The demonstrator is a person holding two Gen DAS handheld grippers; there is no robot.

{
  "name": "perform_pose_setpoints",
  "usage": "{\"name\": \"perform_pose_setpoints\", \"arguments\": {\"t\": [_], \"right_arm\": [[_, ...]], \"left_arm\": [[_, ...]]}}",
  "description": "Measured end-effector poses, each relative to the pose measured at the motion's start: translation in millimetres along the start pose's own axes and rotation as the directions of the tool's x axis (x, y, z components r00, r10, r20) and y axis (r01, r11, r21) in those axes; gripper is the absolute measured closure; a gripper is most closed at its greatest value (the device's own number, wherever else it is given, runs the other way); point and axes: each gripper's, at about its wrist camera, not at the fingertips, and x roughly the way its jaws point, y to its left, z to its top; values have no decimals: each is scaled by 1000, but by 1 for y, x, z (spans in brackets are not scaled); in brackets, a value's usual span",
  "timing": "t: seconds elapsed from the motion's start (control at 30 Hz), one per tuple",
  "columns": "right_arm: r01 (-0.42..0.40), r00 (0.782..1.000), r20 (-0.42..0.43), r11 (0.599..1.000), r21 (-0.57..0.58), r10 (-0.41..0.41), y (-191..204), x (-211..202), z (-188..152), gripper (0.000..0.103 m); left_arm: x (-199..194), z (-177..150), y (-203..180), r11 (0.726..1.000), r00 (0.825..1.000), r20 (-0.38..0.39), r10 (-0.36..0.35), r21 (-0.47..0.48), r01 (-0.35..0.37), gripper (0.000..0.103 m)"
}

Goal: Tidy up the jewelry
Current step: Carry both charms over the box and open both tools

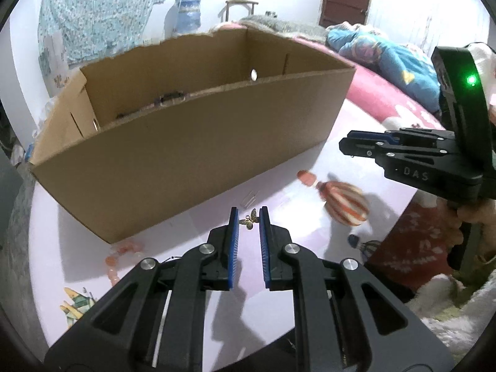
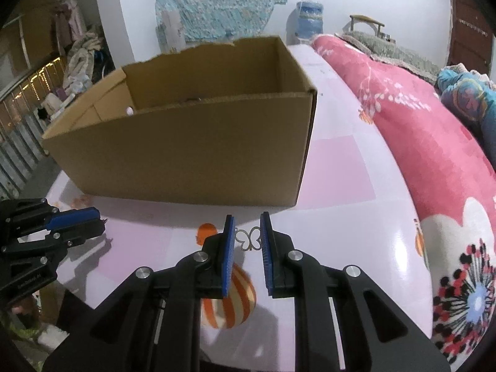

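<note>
A: On my left wrist feed the room is evenly bright, with white glare on the glossy tabletop (image 1: 192, 226) just ahead of the left gripper (image 1: 249, 214).

B: My right wrist feed is softer. The cardboard box (image 2: 186, 152) throws a faint shadow along its near edge.

A: Both fisheyes bow straight lines and go black at the corners; the far background is slightly blurred.

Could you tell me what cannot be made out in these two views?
- Cardboard box contents: both views, the near wall hides the floor; only dark bits show above it.
- Pink bead string: left wrist view, partly behind the left gripper.
- Butterfly charm contact: whether the jaws touch it is unclear.
- Silver butterfly piece: right wrist view, edges hidden by right gripper pads.
</note>
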Motion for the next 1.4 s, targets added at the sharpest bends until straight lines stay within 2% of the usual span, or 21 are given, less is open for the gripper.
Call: {"name": "perform_pose_setpoints", "arguments": {"t": [0.17, 0.3, 0.4, 0.53, 0.63, 0.77, 0.93, 1.03, 1.2, 1.4], "right_arm": [[-25, 997, 68, 999, -22, 26, 7, -32, 10, 86], [-64, 989, 134, 997, -37, 69, 13, -59, 28, 86], [-117, 972, 196, 991, -58, 126, 18, -75, 51, 86], [-211, 950, 220, 975, -75, 222, 17, -67, 87, 86], [-270, 946, 167, 960, -71, 279, 15, -42, 113, 86], [-354, 935, 6, 935, -15, 354, 14, 11, 147, 86], [-392, 894, -196, 916, 88, 402, 14, 78, 168, 86], [-377, 877, -267, 916, 136, 400, 13, 104, 171, 86], [-374, 861, -295, 908, 187, 415, 11, 119, 170, 86], [-376, 869, -271, 909, 182, 414, 6, 117, 175, 86]], "left_arm": [[-35, 14, -2, 1000, 996, 80, -25, 9, 25, 91], [-67, 33, 0, 998, 984, 169, -47, 39, 41, 91], [-84, 51, 6, 997, 971, 232, -63, 63, 50, 91], [-75, 81, 17, 998, 971, 239, -22, 64, 7, 91], [-50, 103, 34, 1000, 984, 177, -27, 11, 25, 91], [-7, 122, 57, 998, 999, 39, -24, -57, 26, 91], [32, 128, 74, 991, 996, -70, -46, -125, 37, 91], [47, 128, 82, 983, 990, -119, -69, -178, 47, 91], [53, 126, 89, 973, 987, -133, -85, -222, 54, 91], [52, 126, 93, 970, 988, -129, -87, -236, 54, 90]]}}
